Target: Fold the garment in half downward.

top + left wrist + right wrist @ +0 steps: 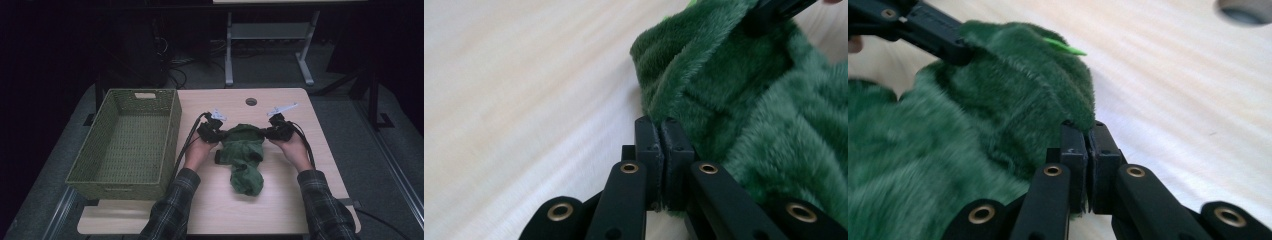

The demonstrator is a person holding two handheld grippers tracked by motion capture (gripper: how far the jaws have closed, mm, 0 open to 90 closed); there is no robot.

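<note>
The green fleece garment (243,155) lies on the table just right of the wicker basket (127,142). The left gripper (216,131) and right gripper (270,132) each pinch a top corner tight, likely to lift it spread out.

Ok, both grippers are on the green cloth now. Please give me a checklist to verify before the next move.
1. Left gripper shut on the green cloth: ok, jaws pinch its edge.
2. Right gripper shut on the cloth: ok, jaws pinch the opposite edge.
3. How much fabric sits between each pair of jaws: cannot tell, only a thin edge shows.
4. Cloth free of other things: ok, it lies alone on the table.
5. Wicker basket ready to receive: ok, it stands open on the left.
6. Cables clear of the cloth: ok, they trail along the forearms.
</note>
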